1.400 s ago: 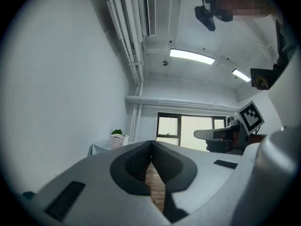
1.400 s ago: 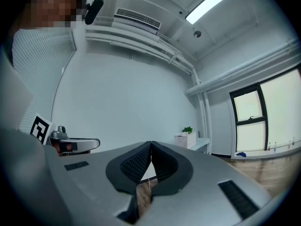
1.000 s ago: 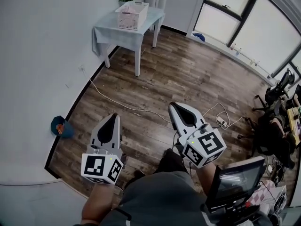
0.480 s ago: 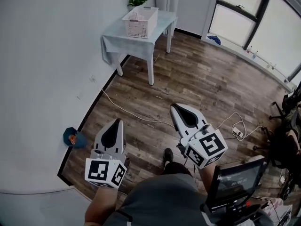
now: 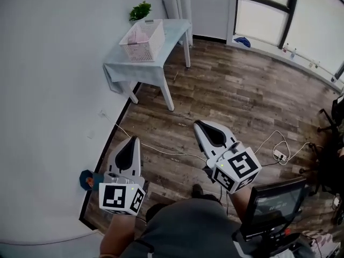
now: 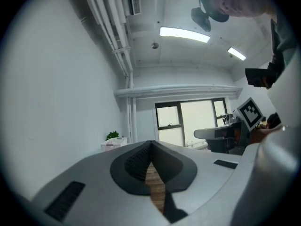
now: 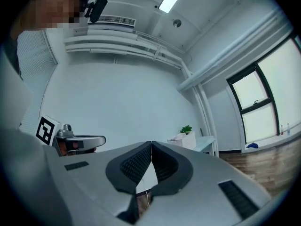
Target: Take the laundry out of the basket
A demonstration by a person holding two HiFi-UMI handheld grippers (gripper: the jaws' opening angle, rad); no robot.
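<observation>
Wooden floor (image 5: 236,90) is lying between me and the task's things, and I am holding both tongs level above it, side by side, pointing ahead. The left tongs (image 5: 132,140) are pressing their tips together with nothing between them; in the left gripper view (image 6: 151,142) only floor planks are showing through the small gap behind the closed tips. The right tongs (image 5: 196,124) are pressed together as well, and they are carrying nothing (image 7: 151,144). The white basket (image 5: 141,52) is standing on the tabletop (image 5: 174,31), which a pale cloth is covering, close to the wall and well apart from both tongs. Pink laundry (image 5: 137,34) is lying inside the basket. A small green plant (image 5: 140,9) is standing just behind the basket. A white cable (image 5: 161,150) is lying on the floor below the tongs.
</observation>
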